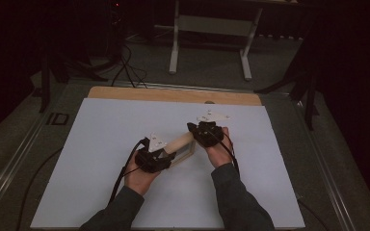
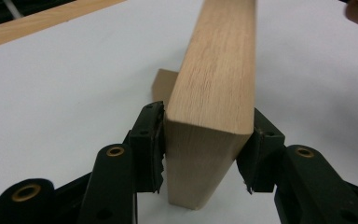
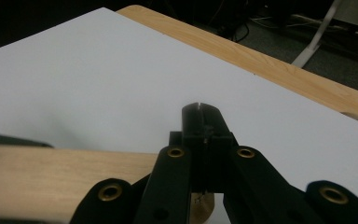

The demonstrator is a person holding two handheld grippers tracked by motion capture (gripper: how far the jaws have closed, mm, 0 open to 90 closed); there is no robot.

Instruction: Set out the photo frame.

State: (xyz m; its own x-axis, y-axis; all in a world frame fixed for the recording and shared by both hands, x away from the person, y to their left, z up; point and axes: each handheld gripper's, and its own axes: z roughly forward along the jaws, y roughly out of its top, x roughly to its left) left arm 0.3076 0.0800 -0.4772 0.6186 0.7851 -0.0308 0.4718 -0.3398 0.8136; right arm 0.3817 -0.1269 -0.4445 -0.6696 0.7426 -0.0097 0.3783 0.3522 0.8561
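The wooden bar [image 1: 181, 143] is taken as the landmark. Its near end is bracketed by the left gripper [image 1: 160, 155]: in the left gripper view the jaws stand on either side of the bar's end face [image 2: 200, 163], roughly half open. The left pad [image 2: 157, 140] is seen touching or nearly touching the wood, while the right pad [image 2: 251, 154] meets only the lower corner, so a firm clamp cannot be confirmed. The far end is met by the right gripper [image 1: 203, 132], whose jaws are seen fully closed in the right gripper view [image 3: 204, 135], above and just past the bar [image 3: 65, 179]. Nothing is seen between them. The bar is judged to be steadied at both ends, tilted off the surface.

Beneath the bar a white sheet [image 1: 125, 125] is laid over a wooden tabletop [image 1: 173, 95]. Beyond the tabletop, grey floor, black cables [image 1: 125, 67] and a white table frame [image 1: 212, 29] are noted in a dark room.
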